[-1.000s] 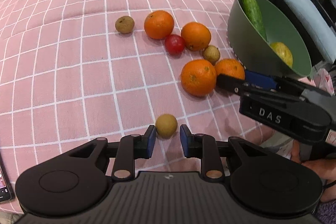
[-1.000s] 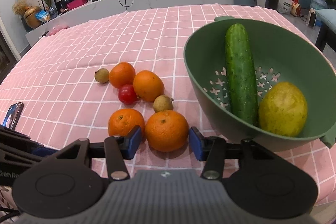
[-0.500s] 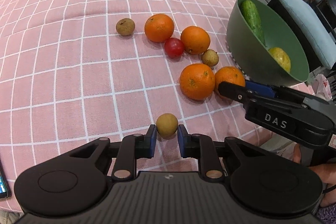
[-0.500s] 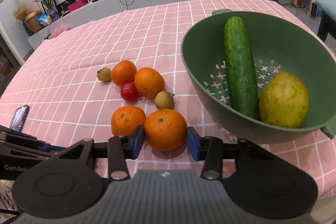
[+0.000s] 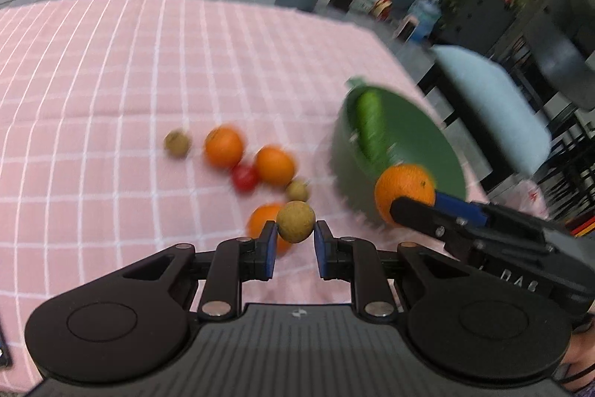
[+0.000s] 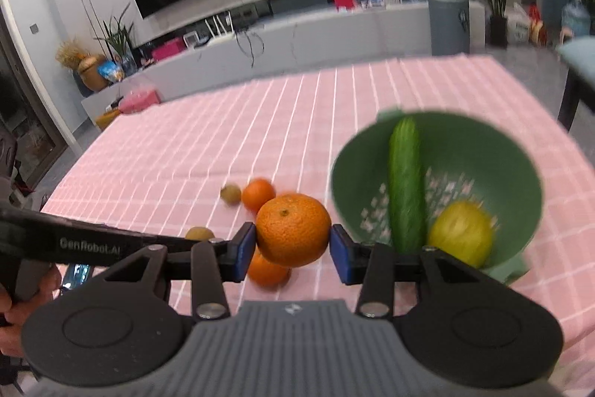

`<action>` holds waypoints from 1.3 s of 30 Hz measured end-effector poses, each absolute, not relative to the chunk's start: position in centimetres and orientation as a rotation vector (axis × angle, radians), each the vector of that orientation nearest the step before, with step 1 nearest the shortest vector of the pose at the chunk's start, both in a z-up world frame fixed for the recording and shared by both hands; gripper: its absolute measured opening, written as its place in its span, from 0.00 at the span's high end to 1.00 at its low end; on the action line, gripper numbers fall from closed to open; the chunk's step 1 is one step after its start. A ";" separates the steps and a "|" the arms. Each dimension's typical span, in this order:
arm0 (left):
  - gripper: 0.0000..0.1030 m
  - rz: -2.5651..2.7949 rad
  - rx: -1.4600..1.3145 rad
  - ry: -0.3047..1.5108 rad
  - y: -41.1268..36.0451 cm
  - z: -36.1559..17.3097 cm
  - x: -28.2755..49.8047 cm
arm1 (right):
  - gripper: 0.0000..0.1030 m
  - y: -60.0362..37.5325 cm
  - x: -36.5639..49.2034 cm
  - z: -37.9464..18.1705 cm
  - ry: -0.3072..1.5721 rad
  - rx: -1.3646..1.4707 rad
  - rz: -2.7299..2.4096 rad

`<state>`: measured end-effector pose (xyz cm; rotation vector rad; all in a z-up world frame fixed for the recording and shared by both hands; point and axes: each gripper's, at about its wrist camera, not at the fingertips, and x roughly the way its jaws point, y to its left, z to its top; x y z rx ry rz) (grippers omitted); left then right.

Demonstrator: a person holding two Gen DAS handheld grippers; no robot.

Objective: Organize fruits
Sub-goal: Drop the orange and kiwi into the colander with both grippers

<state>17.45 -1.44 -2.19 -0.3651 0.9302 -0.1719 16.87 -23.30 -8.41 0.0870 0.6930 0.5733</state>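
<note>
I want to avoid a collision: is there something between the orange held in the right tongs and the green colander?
Nothing visible does. The orange, clamped in the right tongs, is lifted off the cloth, and the gap to the green colander is open. Inside lie a cucumber and a yellow fruit.

Both cams were mounted right behind the fingers, tilted down over the tablecloth's [image 5: 111, 99] near edge toward its far edge. The green colander [image 6: 520, 173] and loose fruit were caught in both.
</note>
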 end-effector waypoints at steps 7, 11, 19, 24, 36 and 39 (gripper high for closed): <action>0.78 -0.266 -0.301 0.901 -6.0 0.7 20.9 | 0.61 -26.3 18.2 -6.6 0.655 -0.015 0.498; 0.78 -0.322 -0.257 0.919 -9.0 0.7 23.1 | 0.61 -27.9 19.9 -6.5 0.668 -0.054 0.448; 0.78 -0.354 -0.158 0.995 -13.0 -1.1 26.1 | 0.61 -29.4 23.2 -8.3 0.743 -0.157 0.381; 0.78 -0.358 -0.115 1.046 -14.1 -2.5 27.4 | 0.61 -29.6 24.5 -9.9 0.770 -0.206 0.368; 0.76 -0.339 -0.124 1.112 -13.7 -4.5 28.7 | 0.59 -29.0 25.9 -10.1 0.753 -0.259 0.375; 0.66 -0.331 -0.132 1.100 -13.4 -4.3 28.5 | 0.58 -28.9 25.9 -10.0 0.752 -0.269 0.367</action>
